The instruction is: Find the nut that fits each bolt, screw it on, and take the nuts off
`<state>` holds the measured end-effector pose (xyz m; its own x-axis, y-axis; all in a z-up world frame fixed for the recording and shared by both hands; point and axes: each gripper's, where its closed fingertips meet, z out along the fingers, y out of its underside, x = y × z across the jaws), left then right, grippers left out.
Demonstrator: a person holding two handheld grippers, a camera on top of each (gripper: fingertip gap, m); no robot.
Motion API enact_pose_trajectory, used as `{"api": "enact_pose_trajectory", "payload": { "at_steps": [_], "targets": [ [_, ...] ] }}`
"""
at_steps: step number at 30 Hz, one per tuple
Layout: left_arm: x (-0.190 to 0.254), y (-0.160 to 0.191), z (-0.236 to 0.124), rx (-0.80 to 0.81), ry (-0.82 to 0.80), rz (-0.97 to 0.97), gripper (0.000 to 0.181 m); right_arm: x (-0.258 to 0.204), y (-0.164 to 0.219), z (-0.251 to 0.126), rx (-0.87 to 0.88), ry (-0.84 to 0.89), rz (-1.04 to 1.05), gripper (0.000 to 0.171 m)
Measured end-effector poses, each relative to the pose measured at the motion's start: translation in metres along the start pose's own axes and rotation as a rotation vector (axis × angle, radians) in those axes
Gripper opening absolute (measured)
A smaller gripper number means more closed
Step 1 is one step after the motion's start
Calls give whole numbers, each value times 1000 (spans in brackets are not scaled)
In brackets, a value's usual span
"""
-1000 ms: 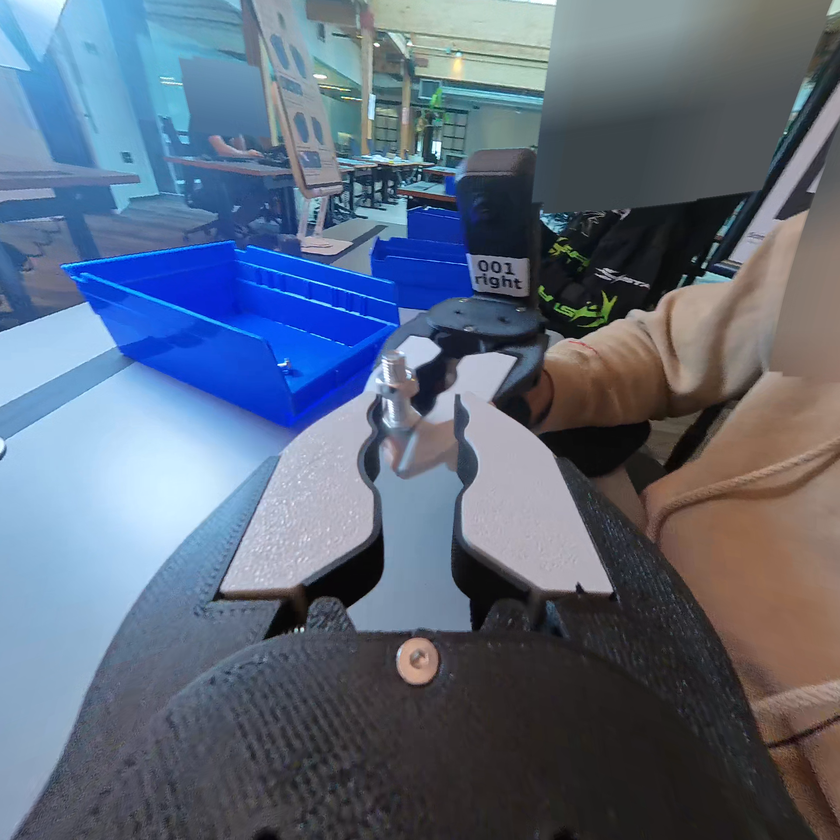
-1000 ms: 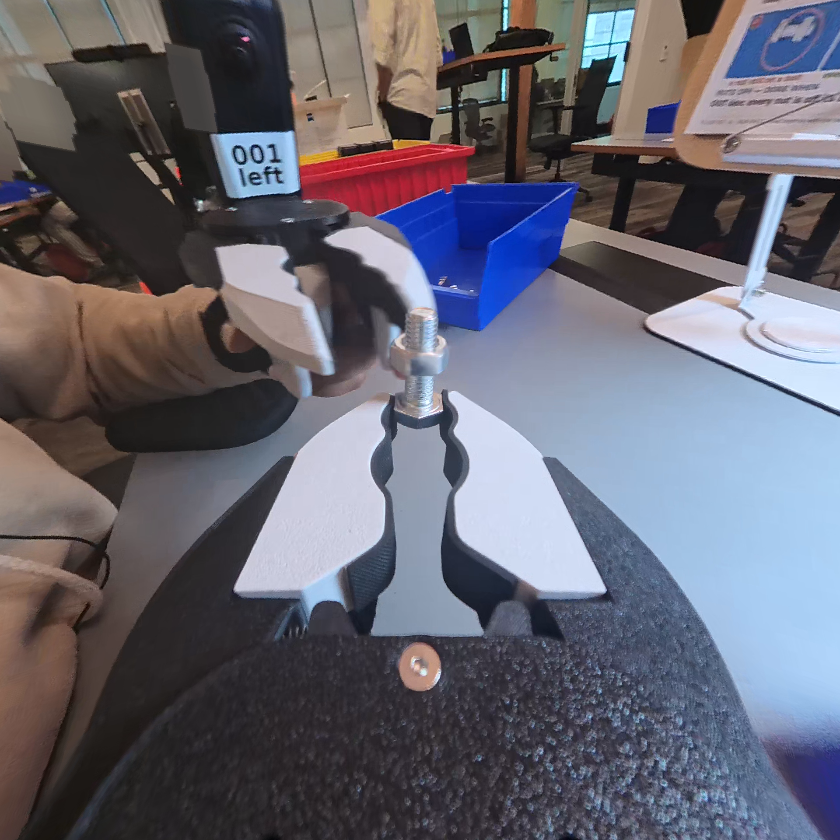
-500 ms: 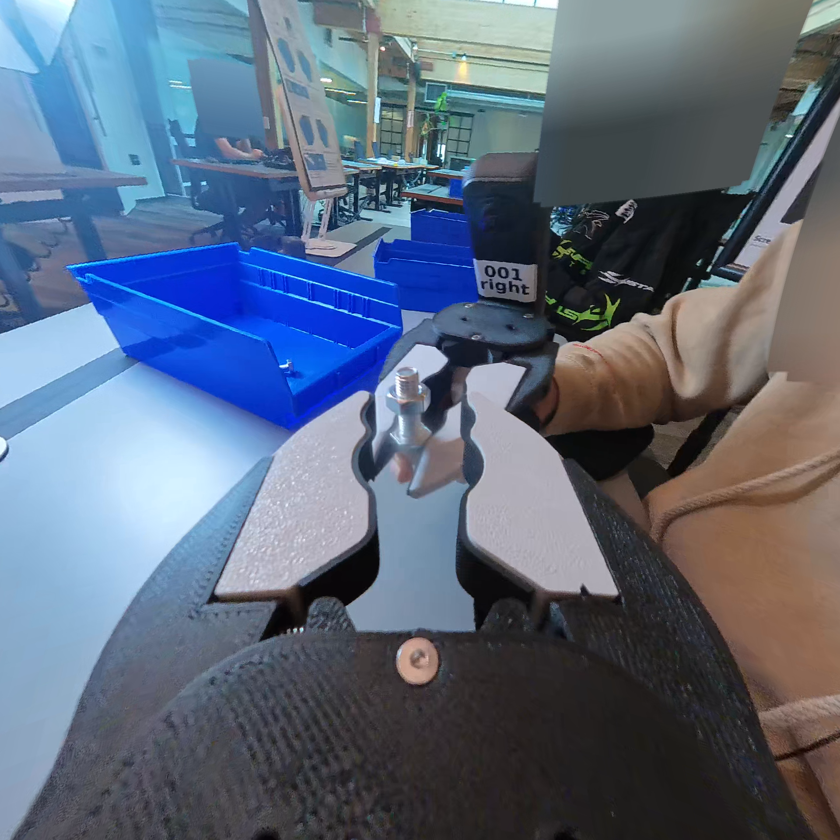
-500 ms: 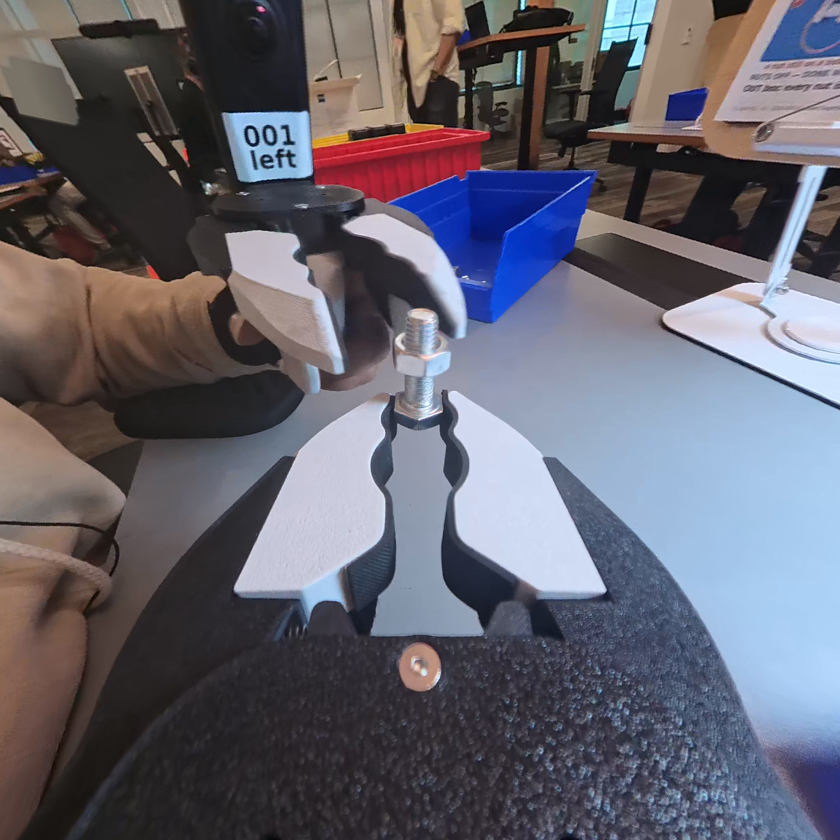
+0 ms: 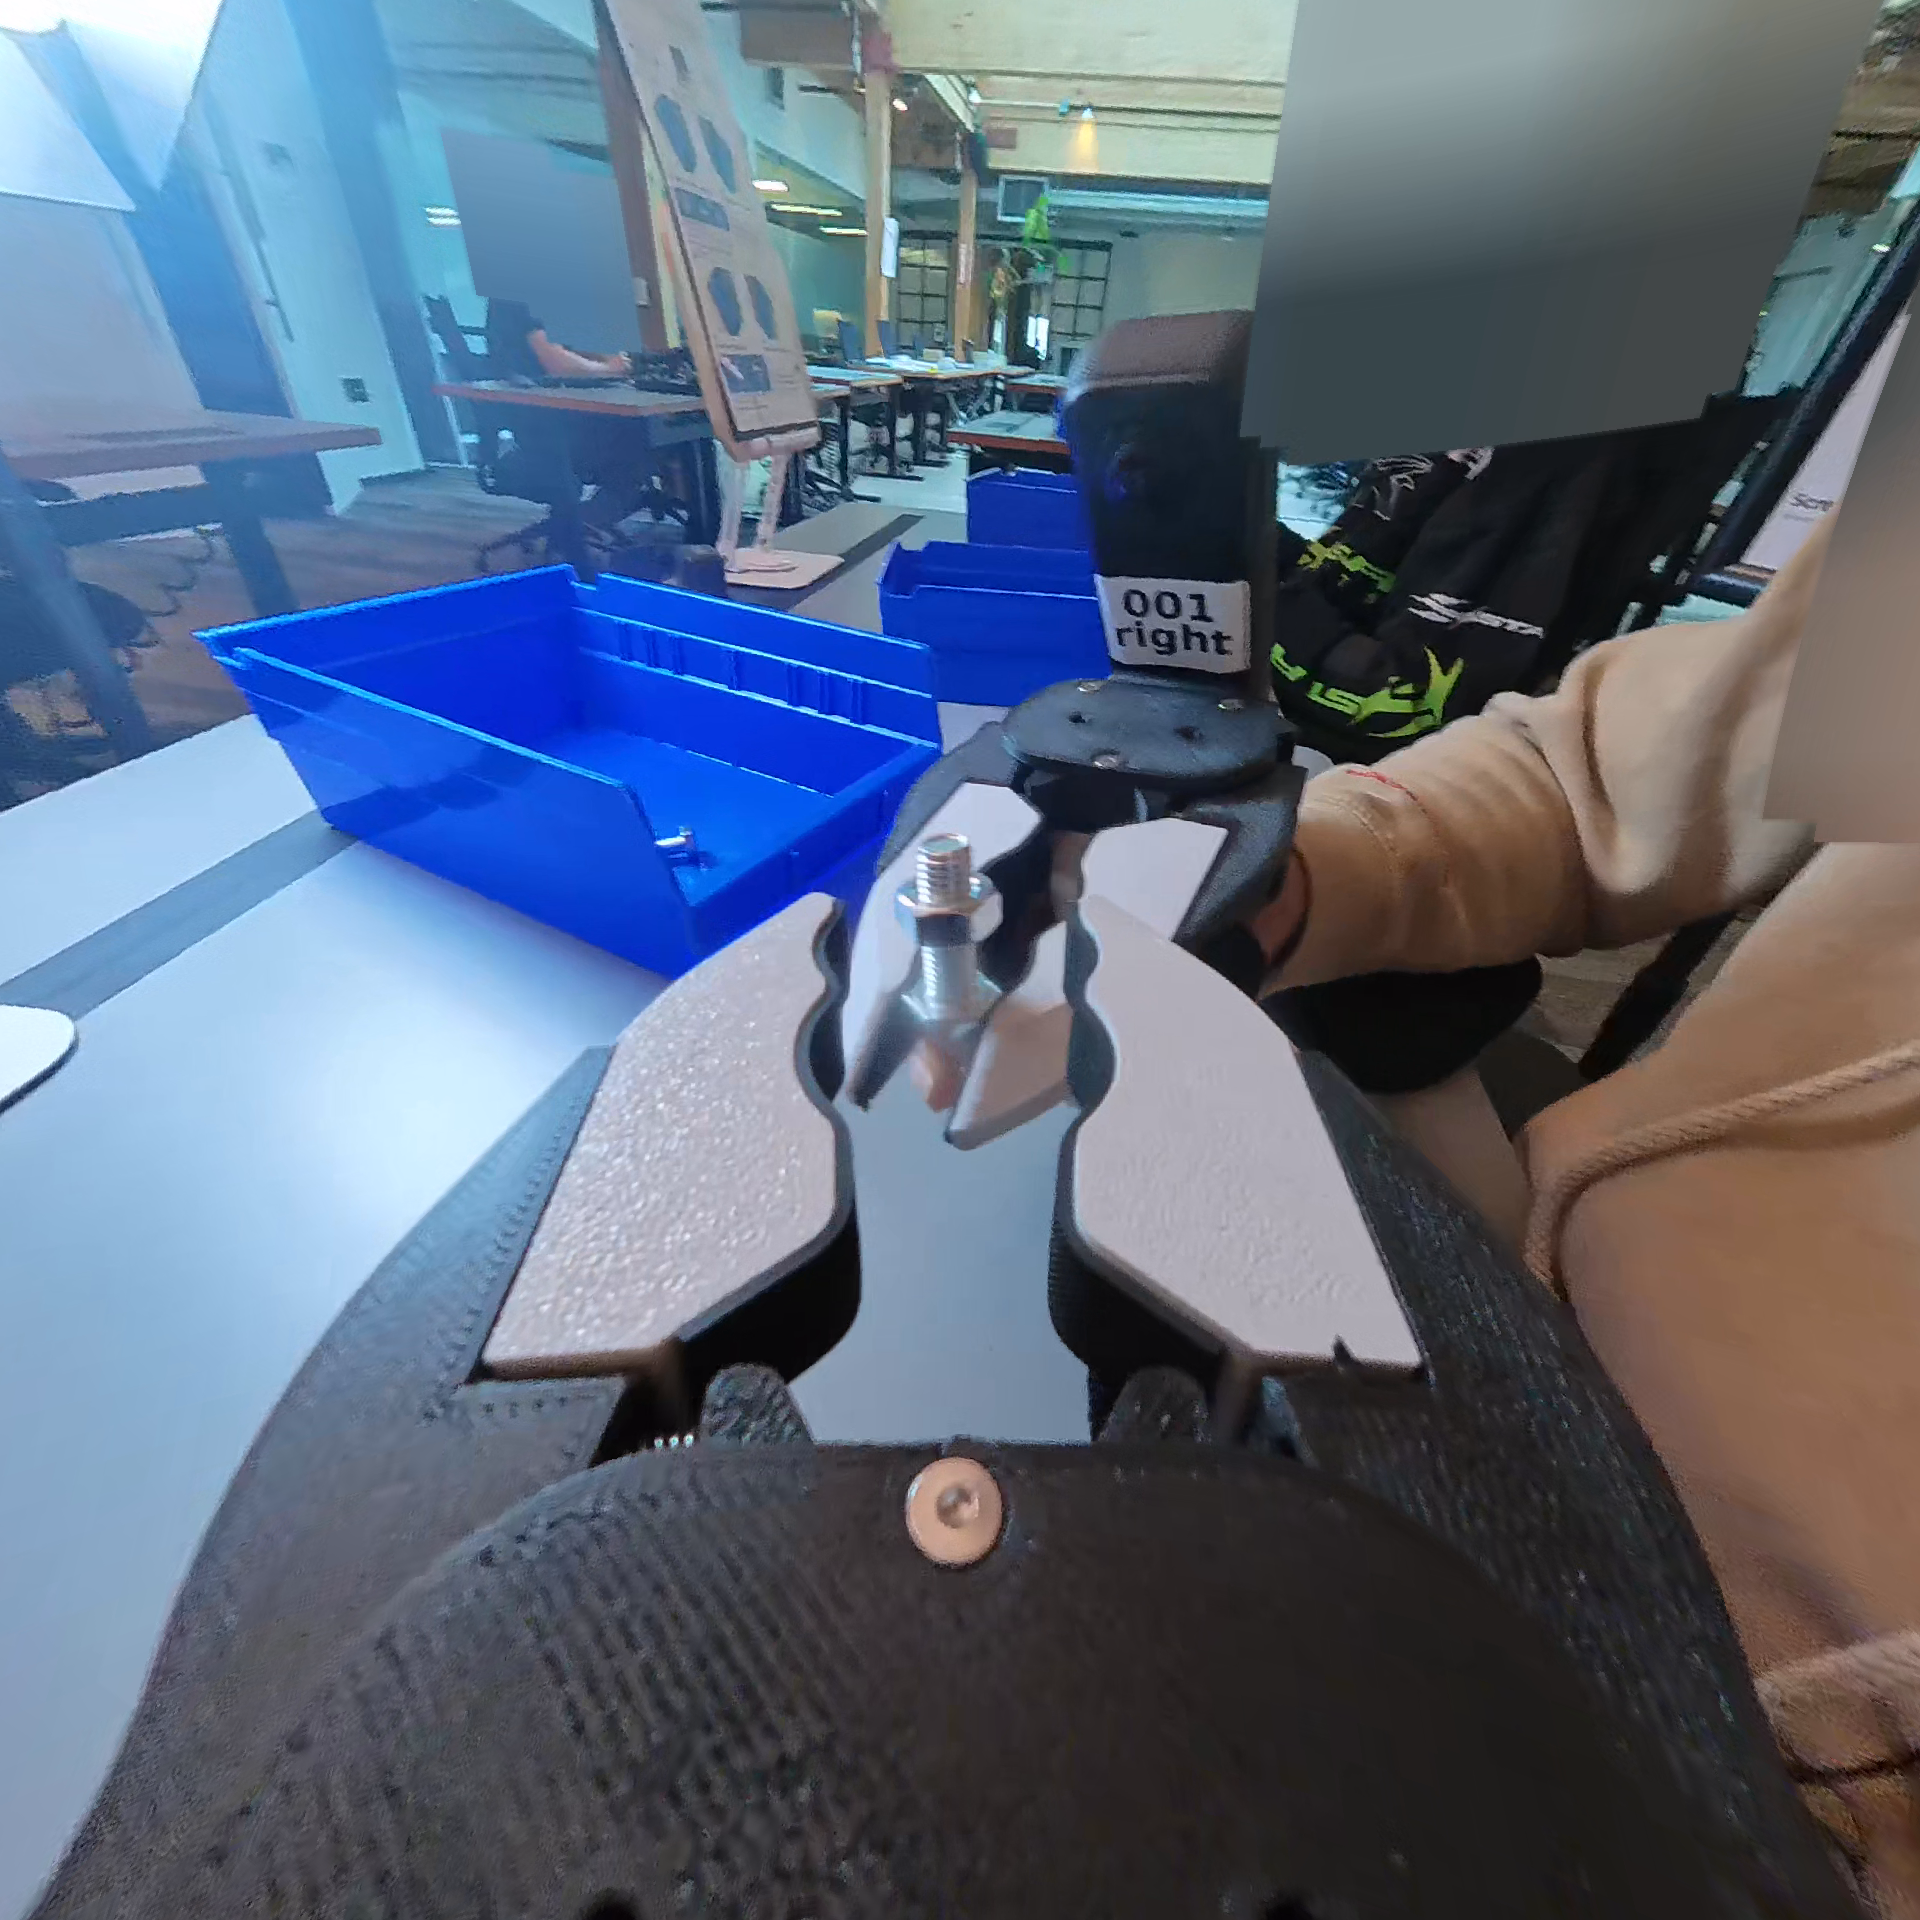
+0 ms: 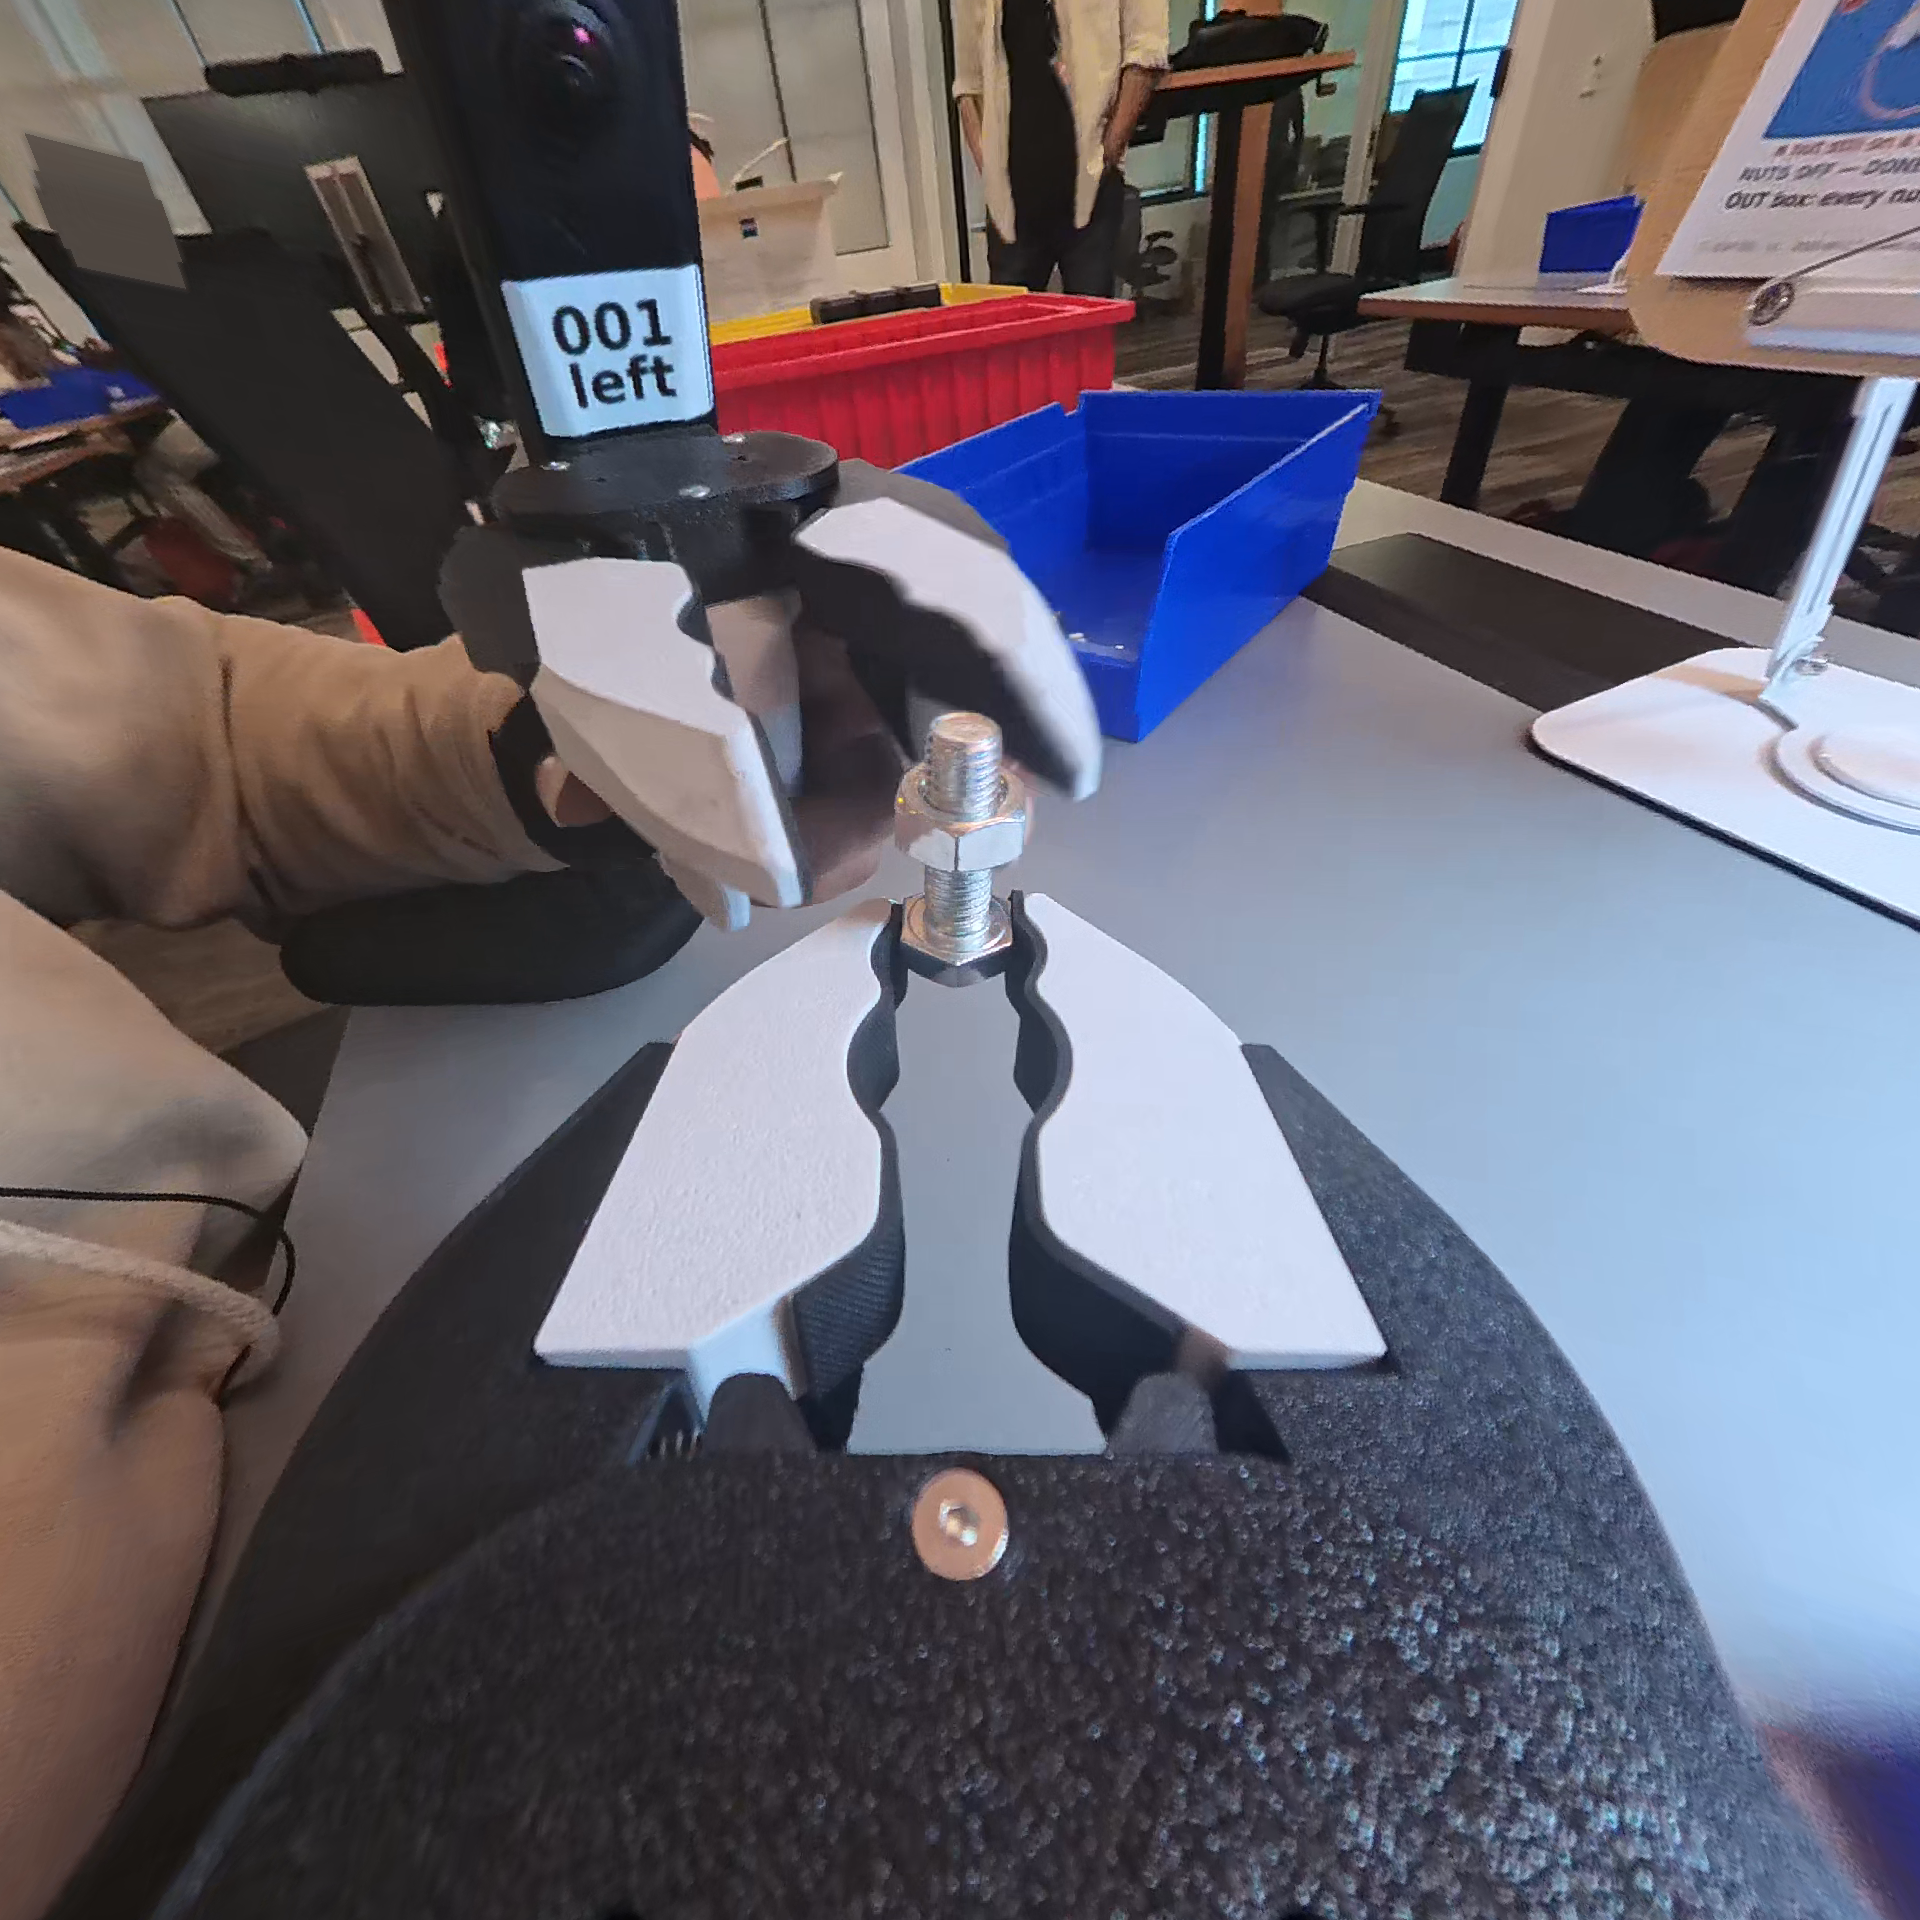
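Observation:
My right gripper (image 6: 958,940) is shut on the head of a silver bolt (image 6: 958,909) and holds it upright above the grey table (image 6: 1403,987). A hex nut (image 6: 961,826) sits high on the bolt's thread, with a short thread end above it. My left gripper (image 5: 956,930) is open, and its fingertips stand on either side of the nut (image 5: 945,906). I cannot tell if they touch it. The left wrist view shows the right gripper (image 5: 940,1081) facing me with the bolt (image 5: 940,982) rising from its tips. The right wrist view shows the left gripper (image 6: 883,800) just behind the nut.
A blue bin (image 5: 468,790) stands on the table to the left, with a small bolt (image 5: 681,840) inside; it also shows in the right wrist view (image 6: 1236,582). A red bin (image 6: 914,364) lies beyond. A white sign stand (image 6: 1714,748) sits at the right. My sleeved arms are close by.
The left gripper has shifted so the bolt now sits midway between its fingertips, not by its left finger, and its jaws stand slightly wider. The right gripper still holds the bolt.

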<state>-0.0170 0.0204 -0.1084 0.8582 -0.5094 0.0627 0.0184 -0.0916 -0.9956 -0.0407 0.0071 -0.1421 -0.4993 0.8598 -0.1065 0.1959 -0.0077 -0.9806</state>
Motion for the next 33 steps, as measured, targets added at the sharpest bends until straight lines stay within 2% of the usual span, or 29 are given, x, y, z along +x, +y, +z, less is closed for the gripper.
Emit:
{"api": "enact_pose_trajectory", "payload": {
  "at_steps": [1,2,4,7,10,12,15,16,17,20,25,28,29,30,33],
  "targets": [
    [5,2,1,-13,28,-3,33,1,0,0,-3,2,1,18],
    [6,1,0,-18,29,-9,36,3,0,-1,-5,11,4,18],
    [15,-5,-6,4,95,-6,9,14,-1,-4,-3,52,25,18],
    [10,-7,-6,4,51,14,20,26,-1,-9,-11,81,49,18],
    [-4,-1,-2,-7,-30,7,37,18,4,-4,-38,54,39,18],
    [-8,4,0,-17,-44,-9,41,11,8,1,-60,31,29,18],
    [2,7,0,-44,13,-9,36,12,9,1,-67,38,31,18],
    [12,5,-3,-42,81,4,11,18,8,-1,-66,57,37,18],
    [23,1,-6,-24,146,6,3,24,8,-4,-63,77,48,18],
    [14,2,-4,-30,78,36,14,30,7,-7,-61,95,50,18],
    [-10,7,2,-8,-43,-43,40,13,11,1,-79,46,17,18],
    [-1,10,4,-34,-2,-25,36,12,11,1,-84,46,11,18],
    [2,8,1,-33,14,-5,25,16,11,0,-82,63,17,18],
    [12,4,-3,-11,87,9,2,22,10,-3,-79,82,29,18],
    [9,1,-3,0,50,25,12,33,8,-9,-71,105,50,18]
  ]
}}
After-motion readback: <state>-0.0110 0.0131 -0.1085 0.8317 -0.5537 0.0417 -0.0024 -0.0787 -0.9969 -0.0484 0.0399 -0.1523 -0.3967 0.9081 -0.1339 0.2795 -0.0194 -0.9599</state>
